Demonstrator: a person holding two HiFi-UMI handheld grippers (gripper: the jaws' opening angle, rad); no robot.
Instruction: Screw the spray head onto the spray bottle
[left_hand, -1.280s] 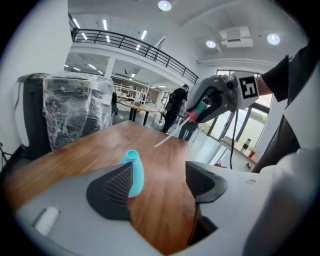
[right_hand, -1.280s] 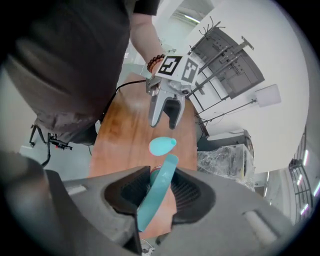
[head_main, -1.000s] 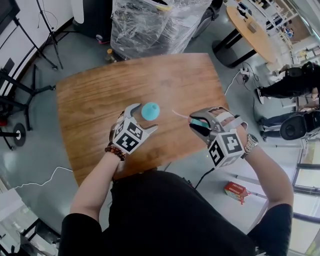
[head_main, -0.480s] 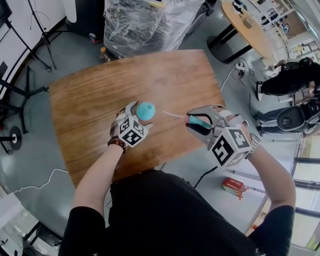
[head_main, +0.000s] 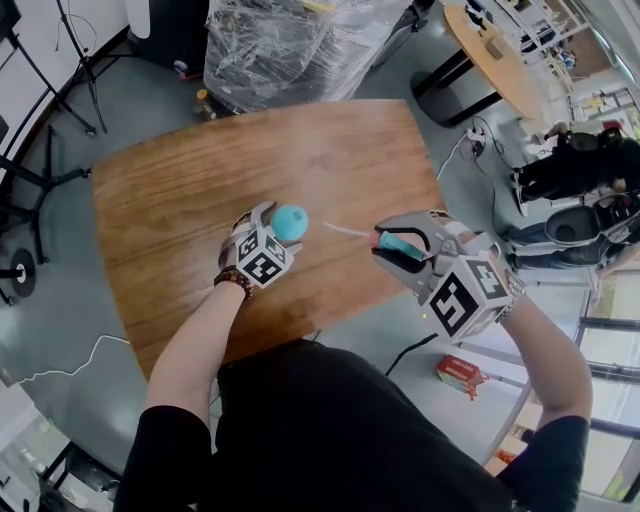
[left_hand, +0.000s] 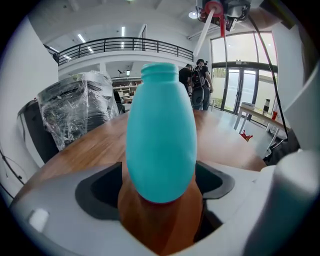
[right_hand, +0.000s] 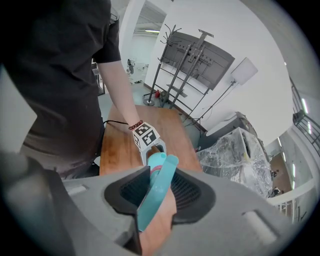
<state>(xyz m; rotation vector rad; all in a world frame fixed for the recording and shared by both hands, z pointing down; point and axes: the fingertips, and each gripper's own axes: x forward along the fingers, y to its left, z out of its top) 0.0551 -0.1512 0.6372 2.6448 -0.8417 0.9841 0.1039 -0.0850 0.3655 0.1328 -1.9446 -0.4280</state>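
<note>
One wooden table (head_main: 180, 200), grey floor (head_main: 140, 110)

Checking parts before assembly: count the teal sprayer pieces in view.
2. The bottle stands upright on the wooden table; the spray head is clamped in the right gripper. No others show, though one could be hidden.

Teal spray bottle (head_main: 289, 222) upright, uncapped, seemingly on the table (head_main: 170, 190); teal spray head (head_main: 398, 243) held well apart.

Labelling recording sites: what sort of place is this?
Probably an open lab or workshop hall: a plastic-wrapped pallet by the wooden table, a mezzanine railing and equipment stands.
</note>
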